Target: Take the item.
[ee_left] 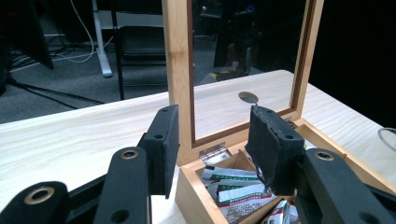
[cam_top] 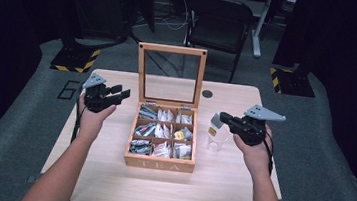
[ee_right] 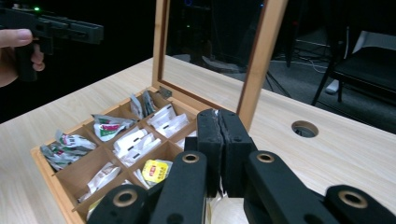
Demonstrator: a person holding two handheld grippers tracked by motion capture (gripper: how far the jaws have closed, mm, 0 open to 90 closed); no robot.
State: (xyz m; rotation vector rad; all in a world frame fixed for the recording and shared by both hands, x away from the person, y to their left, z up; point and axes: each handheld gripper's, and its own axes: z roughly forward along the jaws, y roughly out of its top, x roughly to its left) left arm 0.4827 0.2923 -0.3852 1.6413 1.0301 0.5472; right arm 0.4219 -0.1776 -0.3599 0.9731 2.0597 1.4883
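Observation:
A wooden tea box (cam_top: 159, 164) stands open in the middle of the table, its glass lid (cam_top: 172, 49) upright. Several compartments hold tea bags (cam_top: 163, 131). My left gripper (cam_top: 121, 92) hovers left of the box, open, nothing between its pads (ee_left: 164, 140). In the left gripper view it points at the lid frame (ee_left: 177, 70) and the box's back corner. My right gripper (cam_top: 222, 117) is right of the box, shut on a white tea bag (cam_top: 214, 122) with a yellow tag, held over a clear glass cup (cam_top: 216, 142). In the right gripper view its jaws (ee_right: 218, 116) are pressed together.
The table has a round cable hole (cam_top: 207, 94) behind the box. A black chair (cam_top: 220, 22) stands beyond the far edge. Bare tabletop lies in front of the box (cam_top: 157, 189) and at the left (cam_top: 96, 147).

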